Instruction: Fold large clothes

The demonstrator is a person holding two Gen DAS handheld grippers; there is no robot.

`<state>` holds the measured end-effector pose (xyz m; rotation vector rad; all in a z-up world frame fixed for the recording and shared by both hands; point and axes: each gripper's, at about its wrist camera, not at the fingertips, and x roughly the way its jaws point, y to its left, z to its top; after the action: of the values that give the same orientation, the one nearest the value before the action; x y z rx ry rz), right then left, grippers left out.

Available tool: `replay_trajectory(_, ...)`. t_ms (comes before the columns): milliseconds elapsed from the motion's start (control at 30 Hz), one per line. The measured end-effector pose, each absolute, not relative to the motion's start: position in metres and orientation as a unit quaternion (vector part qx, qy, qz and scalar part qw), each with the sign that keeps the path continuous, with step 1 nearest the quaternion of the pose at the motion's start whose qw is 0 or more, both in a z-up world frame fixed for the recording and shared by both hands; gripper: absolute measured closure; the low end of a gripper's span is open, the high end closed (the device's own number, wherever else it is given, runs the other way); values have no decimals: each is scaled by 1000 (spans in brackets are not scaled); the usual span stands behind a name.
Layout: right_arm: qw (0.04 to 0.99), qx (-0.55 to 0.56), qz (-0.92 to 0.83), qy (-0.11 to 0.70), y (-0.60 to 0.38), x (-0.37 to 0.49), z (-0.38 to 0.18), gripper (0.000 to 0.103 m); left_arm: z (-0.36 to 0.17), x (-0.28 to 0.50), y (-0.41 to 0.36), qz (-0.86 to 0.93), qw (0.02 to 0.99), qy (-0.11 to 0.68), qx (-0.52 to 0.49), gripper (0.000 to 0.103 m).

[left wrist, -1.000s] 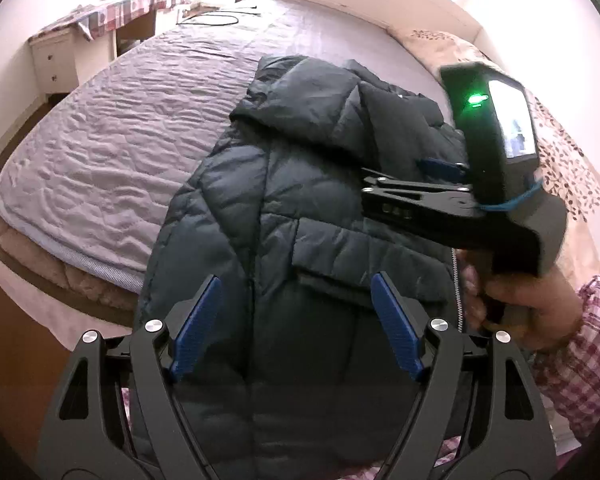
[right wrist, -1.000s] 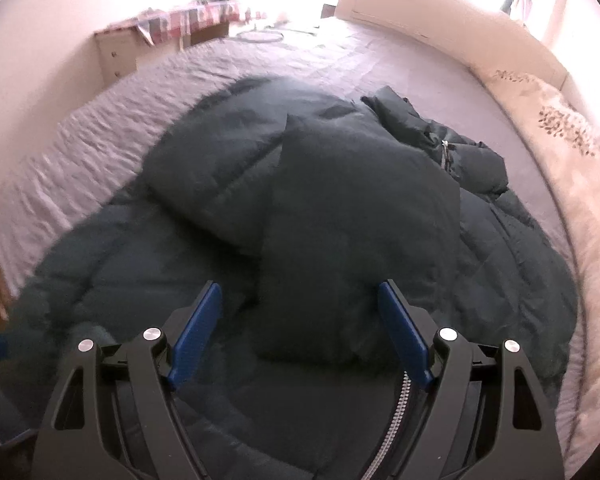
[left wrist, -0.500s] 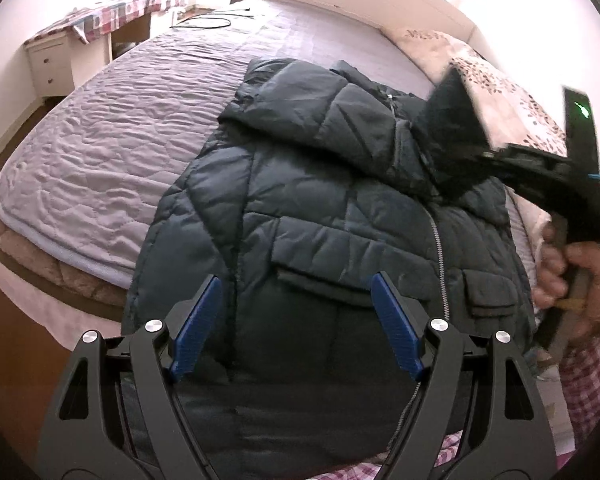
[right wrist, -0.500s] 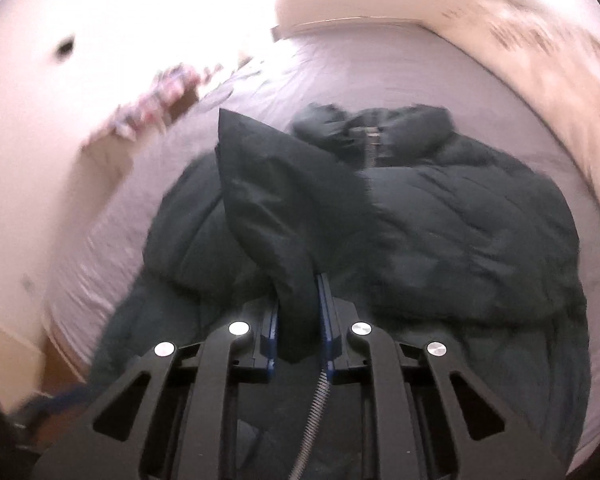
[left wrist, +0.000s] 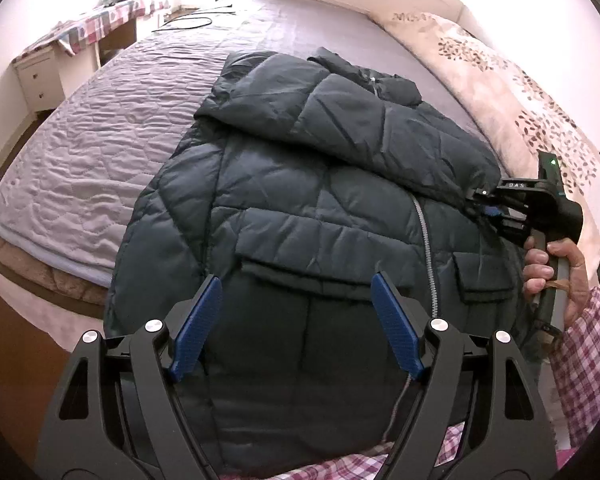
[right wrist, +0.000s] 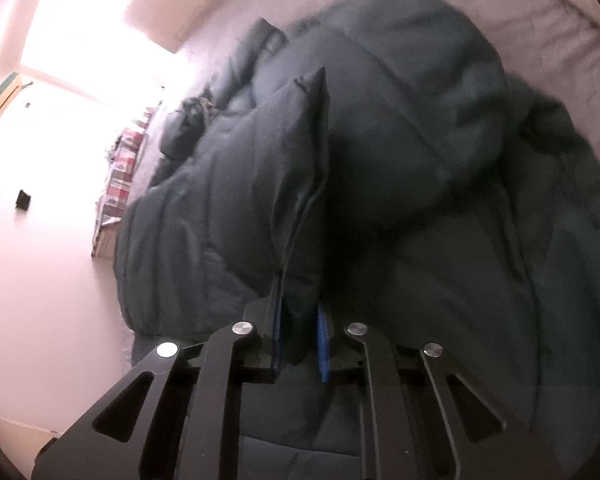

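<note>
1. Jacket [left wrist: 324,200]: dark quilted puffer, laid front-up on the bed [left wrist: 112,128], zip closed, hem at the near edge.
2. Sleeve [right wrist: 260,184]: folded across the chest, its cuff raised.
3. Left tongs [left wrist: 296,320]: spread wide, held above the hem, nothing gripped.
4. Right tongs [right wrist: 300,336]: closed narrow, the sleeve cuff pinched between the blue pads [right wrist: 323,340].
5. Right hand [left wrist: 556,272]: wrapped around the handle.
6. Floral quilt [left wrist: 512,92]: laid beside the jacket.

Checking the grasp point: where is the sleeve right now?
In the left wrist view, the sleeve lies folded across the jacket's chest, its cuff clamped in the right tongs at the jacket's right edge.
</note>
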<state>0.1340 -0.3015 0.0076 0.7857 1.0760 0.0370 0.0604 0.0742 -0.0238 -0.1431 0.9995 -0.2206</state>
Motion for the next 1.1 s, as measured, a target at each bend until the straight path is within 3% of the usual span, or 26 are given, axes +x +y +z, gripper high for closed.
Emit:
replay_trajectory(67, 791, 360, 8, 494, -303, 129, 9, 71, -24, 60, 73, -104, 869, 478, -68, 27)
replay_trajectory(333, 856, 293, -58, 421, -310, 93, 50, 70, -24, 60, 71, -102, 870, 478, -66, 27)
replay_trajectory(467, 876, 272, 3, 398, -290, 93, 65, 79, -23, 58, 71, -98, 871, 476, -69, 27)
replay_trajectory(633, 844, 250, 15, 475, -272, 126, 33, 80, -21, 52, 74, -89, 875, 471, -61, 27)
replay_trajectory(700, 831, 232, -6, 506, -272, 134, 13, 90, -21, 50, 78, -85, 875, 472, -62, 27)
replay_trajectory(1100, 835, 212, -2, 509, -271, 132, 17, 89, -36, 41, 97, -47, 872, 481, -73, 27)
